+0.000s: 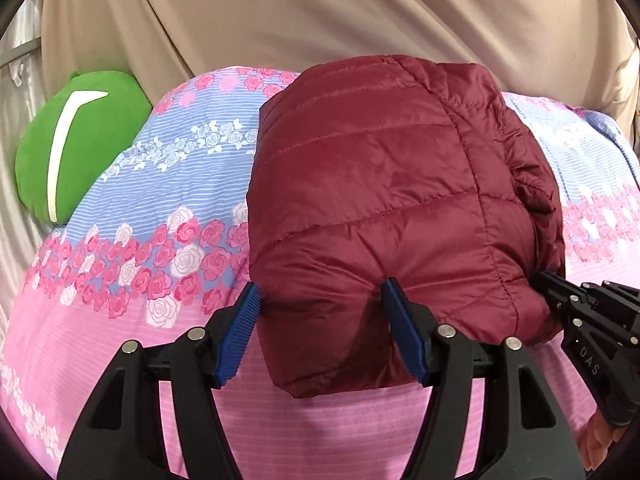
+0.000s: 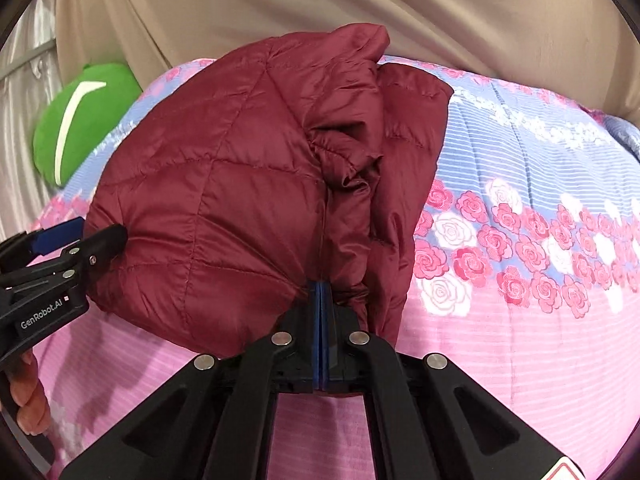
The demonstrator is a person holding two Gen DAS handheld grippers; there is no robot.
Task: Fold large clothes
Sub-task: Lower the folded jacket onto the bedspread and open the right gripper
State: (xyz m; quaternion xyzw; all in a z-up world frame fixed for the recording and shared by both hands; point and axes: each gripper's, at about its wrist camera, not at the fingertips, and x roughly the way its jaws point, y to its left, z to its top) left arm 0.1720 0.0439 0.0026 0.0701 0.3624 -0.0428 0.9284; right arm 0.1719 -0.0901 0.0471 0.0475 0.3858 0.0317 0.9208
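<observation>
A dark red quilted puffer jacket (image 1: 372, 200) lies folded into a bundle on a pink and blue floral bedspread (image 1: 132, 216). My left gripper (image 1: 320, 320) is open, its blue pads on either side of the jacket's near left corner. My right gripper (image 2: 322, 304) is shut on the jacket's (image 2: 224, 184) near edge by a bunched fold. The right gripper also shows at the jacket's right edge in the left wrist view (image 1: 560, 300), and the left gripper shows at the jacket's left edge in the right wrist view (image 2: 80, 244).
A green plush cushion (image 1: 76, 148) with a white stripe sits at the bed's far left; it also shows in the right wrist view (image 2: 80, 120). A beige curtain (image 1: 320, 12) hangs behind the bed. The bedspread (image 2: 520, 240) extends to the right of the jacket.
</observation>
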